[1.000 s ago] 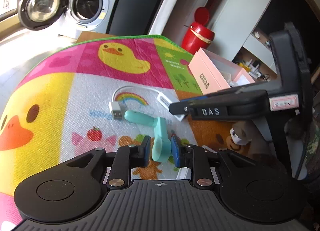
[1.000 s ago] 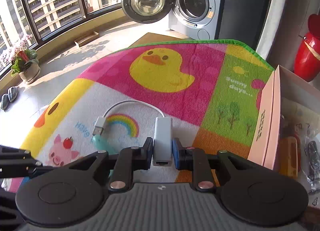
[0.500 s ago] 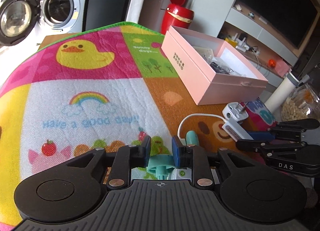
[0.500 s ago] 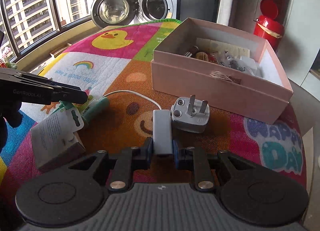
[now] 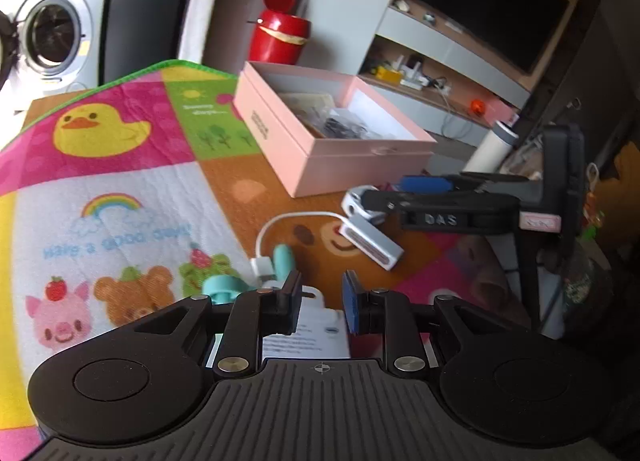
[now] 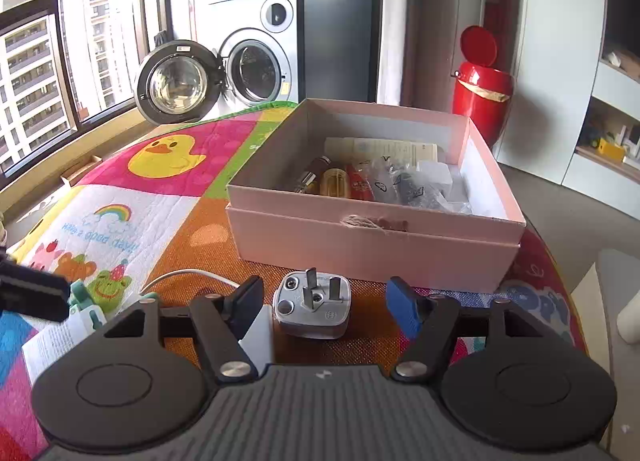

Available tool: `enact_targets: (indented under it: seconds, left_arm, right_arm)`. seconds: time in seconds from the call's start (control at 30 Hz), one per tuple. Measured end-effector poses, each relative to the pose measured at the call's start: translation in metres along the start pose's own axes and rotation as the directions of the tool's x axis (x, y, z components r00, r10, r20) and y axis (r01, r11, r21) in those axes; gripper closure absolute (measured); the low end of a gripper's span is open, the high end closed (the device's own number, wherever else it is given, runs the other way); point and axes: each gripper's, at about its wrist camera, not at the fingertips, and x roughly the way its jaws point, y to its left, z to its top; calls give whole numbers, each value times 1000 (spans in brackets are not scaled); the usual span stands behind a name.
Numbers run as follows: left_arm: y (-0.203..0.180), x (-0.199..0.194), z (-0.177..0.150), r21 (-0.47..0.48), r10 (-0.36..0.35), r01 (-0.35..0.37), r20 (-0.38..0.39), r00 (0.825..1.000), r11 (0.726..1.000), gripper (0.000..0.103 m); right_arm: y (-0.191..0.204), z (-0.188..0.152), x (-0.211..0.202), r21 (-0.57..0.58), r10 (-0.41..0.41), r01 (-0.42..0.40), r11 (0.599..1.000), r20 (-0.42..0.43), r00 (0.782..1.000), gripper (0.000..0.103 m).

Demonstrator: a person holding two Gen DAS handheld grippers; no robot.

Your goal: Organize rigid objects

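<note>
Both grippers hang over the near end of the play mat [image 5: 120,189] with nothing in them. The left gripper [image 5: 320,303] has its fingers parted by a modest gap, and below that gap lies a white card-backed packet [image 5: 316,331]; just to its left rest a teal plastic piece [image 5: 248,277] and the USB plug of the white adapter [image 5: 370,239], whose cable curls across the orange bear patch. The right gripper [image 6: 326,305] has its fingers spread wide, and the grey wall plug [image 6: 312,307] sits prongs-up on the mat right between them, not touching either pad.

That arrangement reads as deliberate: the loose items lie close together in front of the pink box [image 6: 376,241], which stands open and already holds bottles, a paper sheet and bagged bits, so it is very likely the place where things are to go. The wide spread of the right fingers suits the plug's broad body (a narrower gap would catch its corners), and the plug's flat sides give the pads a firm seat. The adapter's body lies partly under the right gripper's left finger in the right wrist view, so closing there could nip it along with the plug
</note>
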Motion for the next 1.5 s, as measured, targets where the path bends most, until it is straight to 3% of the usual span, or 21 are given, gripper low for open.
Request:
enact_targets:
  seconds: [0.1, 0.2, 0.27, 0.37, 0.43, 0.5, 0.63, 0.67, 0.77, 0.87, 0.93, 1.07, 1.23, 1.43, 1.5]
  left_arm:
    - [-22, 11, -14, 42, -89, 91, -62, 994, 995, 79]
    - [-25, 25, -24, 21, -103, 106, -117, 988, 994, 79]
    - [-21, 35, -27, 4, -56, 57, -146, 988, 998, 80]
    - [-8, 34, -24, -31, -12, 8, -131, 991, 999, 87]
    - [3, 30, -18, -44, 73, -78, -109, 991, 996, 87]
    - [14, 28, -14, -55, 174, -179, -90, 981, 982, 87]
    - [39, 20, -3, -161, 262, -268, -53, 964, 950, 85]
    - [40, 18, 0, -176, 262, -264, -35, 965, 948, 85]
    - [25, 18, 8, -157, 175, -170, 16, 984, 973, 85]
    - [-11, 29, 14, -38, 102, -101, 33, 994, 994, 85]
    - [-31, 47, 16, 36, 138, -139, 26, 990, 990, 83]
    - [-47, 74, 13, 115, 269, -268, 4, 963, 957, 83]
    - [-42, 87, 7, 80, 252, -247, -53, 966, 966, 76]
    - [-32, 85, 5, -17, 223, -224, -28, 974, 975, 77]
    - [-32, 84, 0, 8, 216, -216, -2, 976, 976, 77]
  right_arm:
    - [-8, -2, 3, 52, 4, -3, 999, -2, 1000, 35]
    - [-11, -11, 3, 39, -11, 11, 999, -12, 1000, 35]
    - [-14, -18, 0, 44, 1, -1, 999, -12, 1000, 35]
    - [-13, -25, -2, 32, 33, -31, 999, -36, 999, 35]
    - [-11, -29, -1, 44, 76, -74, 996, -66, 995, 36]
    - [-3, -33, -3, 41, 103, -101, 994, -71, 992, 37]
    - [22, -37, -11, -46, 222, -227, 973, -92, 971, 39]
    - [26, -37, -14, -70, 224, -230, 971, -85, 971, 39]
    - [31, -34, -27, -143, 140, -139, 980, -6, 990, 39]
    - [17, -29, -35, -120, 82, -78, 990, 35, 996, 39]
    - [4, -28, -37, -83, 56, -52, 995, 42, 998, 38]
    - [-16, -32, -36, -10, 23, -22, 1000, 21, 1000, 38]
    - [-21, -37, -33, 0, 44, -44, 999, 12, 999, 38]
    - [-11, -17, -1, -5, 81, -81, 997, -23, 996, 33]
    - [-7, -12, 15, 3, 88, -88, 996, -47, 995, 36]
